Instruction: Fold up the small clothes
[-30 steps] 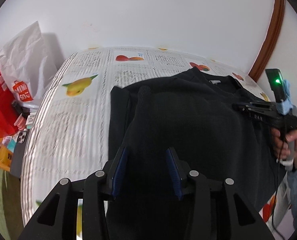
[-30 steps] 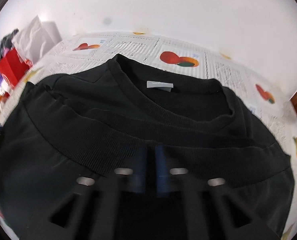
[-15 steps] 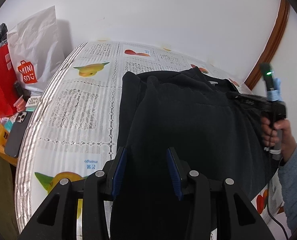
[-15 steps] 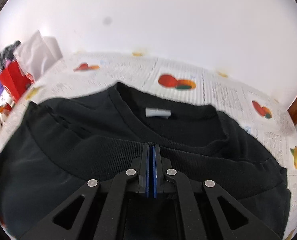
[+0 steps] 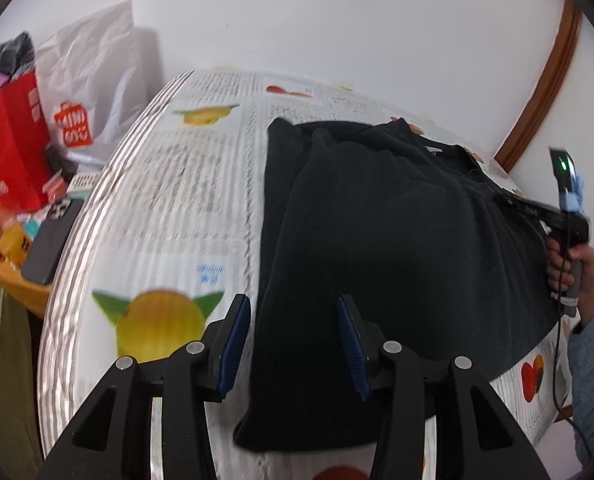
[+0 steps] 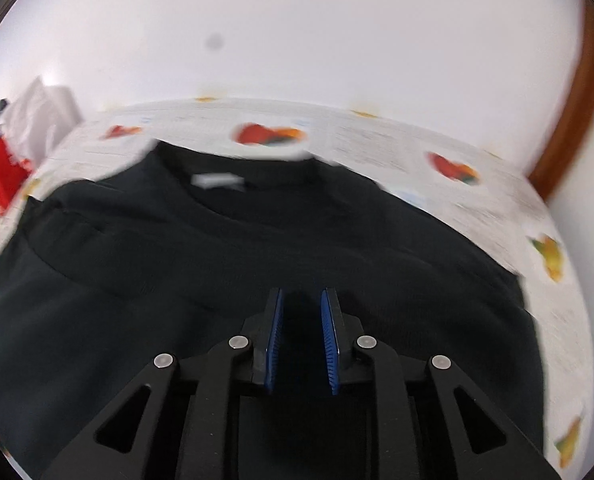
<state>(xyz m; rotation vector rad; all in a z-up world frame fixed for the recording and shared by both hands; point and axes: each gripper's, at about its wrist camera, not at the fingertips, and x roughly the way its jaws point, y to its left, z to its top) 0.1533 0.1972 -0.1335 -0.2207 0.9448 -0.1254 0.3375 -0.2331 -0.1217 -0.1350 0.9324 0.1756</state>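
1. Black knit top (image 6: 257, 264), folded bottom-over-chest, lies flat on the fruit-print tablecloth (image 5: 169, 184); its hem band sits just below the collar label (image 6: 216, 181).
2. Change: the right gripper (image 6: 301, 340), clamped on the hem half a second ago, is now opening; cloth lies under the gap, no longer pinched. Judged: the fold has been laid down and released.
3. Change: the left gripper (image 5: 295, 346) has drawn back toward the near edge of the top. Its jaws are opening a little, standing apart over the fabric, pressing nothing.
4. Pose: both grippers tilt steeply downward. The right hand (image 5: 569, 264) grips its handle at the top's far side, blue sleeve (image 5: 593, 364) showing.
5. Judged remaining: a further fold or smoothing.
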